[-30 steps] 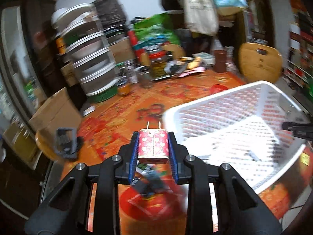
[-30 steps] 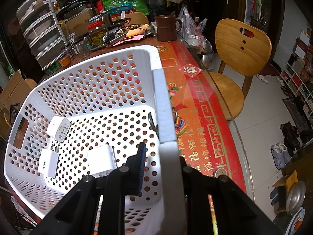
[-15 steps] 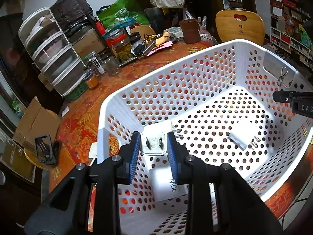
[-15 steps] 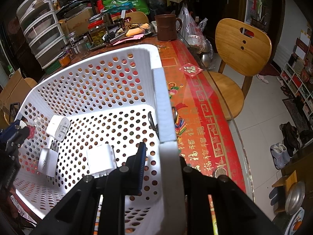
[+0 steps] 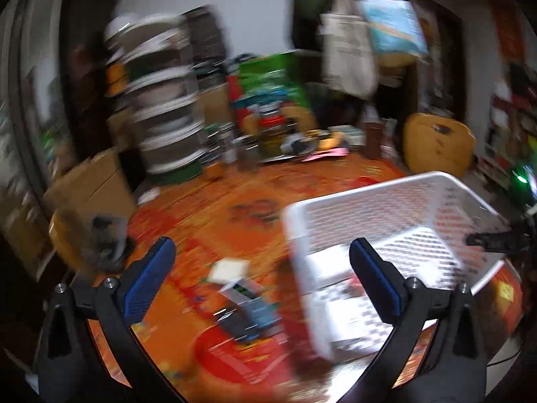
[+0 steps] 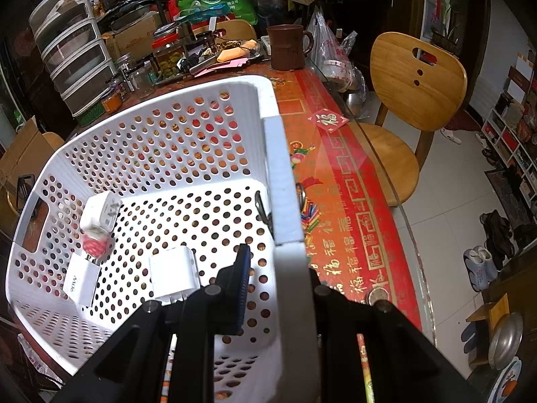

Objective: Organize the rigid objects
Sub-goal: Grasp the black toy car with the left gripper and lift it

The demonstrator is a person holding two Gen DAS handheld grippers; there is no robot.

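We see the red charger point(image 6: 96, 242) lying in the basket point(image 6: 268, 100), near its far handle wall among three white chargers, well apart from our left gripper point(image 5: 261, 280). That gripper hangs outside the basket's near corner, above loose items on the table point(image 5: 208, 208); its jaws are opening wide, with nothing between them. Our right gripper point(image 6: 278, 288) is clamped on the basket's rim.

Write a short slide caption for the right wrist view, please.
Right gripper clamps the white basket rim; chargers lie inside.
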